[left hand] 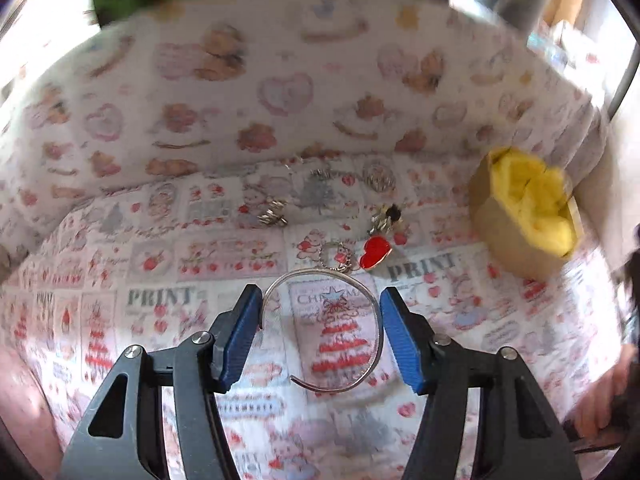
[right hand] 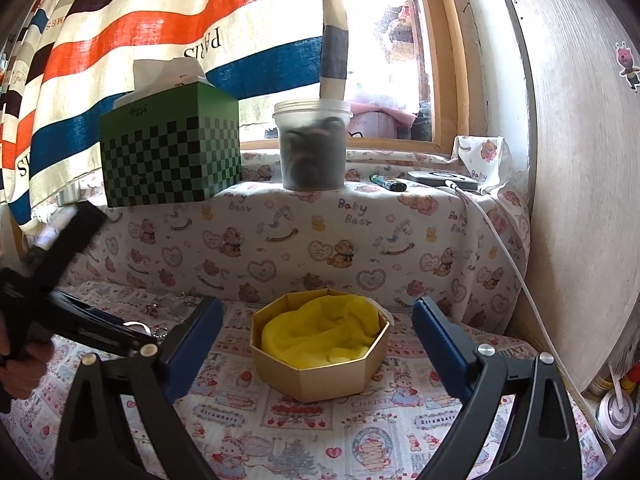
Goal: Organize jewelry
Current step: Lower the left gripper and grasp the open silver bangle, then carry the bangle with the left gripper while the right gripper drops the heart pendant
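- Left gripper (left hand: 320,332): fingers spread wide, straddling the silver bangle (left hand: 322,330); bangle lies flat on the printed tabletop (left hand: 120,320), neither pad clearly touching it.
- Landmark: gold octagonal box (right hand: 320,350), yellow cloth (right hand: 320,336) inside.
- Red heart charm (left hand: 374,253) just beyond the bangle, between it and the box; small silver pieces (left hand: 273,216) farther from the box.
- Right gripper (right hand: 318,344): fingers wide apart, holding nothing, one either side of the box, apart from it.

Gold box (right hand: 320,364), yellow cloth lining (right hand: 320,334); green-checked tissue box (right hand: 172,152).
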`<state>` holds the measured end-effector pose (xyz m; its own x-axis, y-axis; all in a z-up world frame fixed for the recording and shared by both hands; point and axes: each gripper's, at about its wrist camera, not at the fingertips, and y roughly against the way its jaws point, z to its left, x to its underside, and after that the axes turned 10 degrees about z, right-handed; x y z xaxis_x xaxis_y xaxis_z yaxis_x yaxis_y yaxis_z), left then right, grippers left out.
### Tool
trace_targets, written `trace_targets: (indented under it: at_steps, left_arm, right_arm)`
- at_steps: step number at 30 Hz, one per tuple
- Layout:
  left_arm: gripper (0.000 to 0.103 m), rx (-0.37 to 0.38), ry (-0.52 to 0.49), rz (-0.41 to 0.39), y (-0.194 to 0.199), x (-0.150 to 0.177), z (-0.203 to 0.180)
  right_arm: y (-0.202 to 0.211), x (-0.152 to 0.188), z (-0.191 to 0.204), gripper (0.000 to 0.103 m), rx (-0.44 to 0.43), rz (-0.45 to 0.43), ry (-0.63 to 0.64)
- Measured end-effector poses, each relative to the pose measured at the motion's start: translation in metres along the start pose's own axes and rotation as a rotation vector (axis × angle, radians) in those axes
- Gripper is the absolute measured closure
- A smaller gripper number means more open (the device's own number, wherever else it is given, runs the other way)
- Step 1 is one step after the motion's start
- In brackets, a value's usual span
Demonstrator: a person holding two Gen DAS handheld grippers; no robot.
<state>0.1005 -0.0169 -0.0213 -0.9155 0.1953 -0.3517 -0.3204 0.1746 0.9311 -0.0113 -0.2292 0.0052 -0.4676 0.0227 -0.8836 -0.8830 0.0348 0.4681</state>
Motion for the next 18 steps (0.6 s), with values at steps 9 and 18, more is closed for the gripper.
trace_targets:
  at_steps: [9, 18]
  left_arm:
    - [0.043, 0.108, 0.166, -0.178, 0.061, 0.03, 0.057]
    - [0.043, 0.05, 0.236, -0.196, 0.051, 0.032, 0.088]
  right_arm:
    - [-0.015, -0.024, 0.002, 0.009, -0.136, 0.168, -0.02]
    - [-0.075, -0.048, 0.074, 0.07, -0.317, 0.479, 0.022]
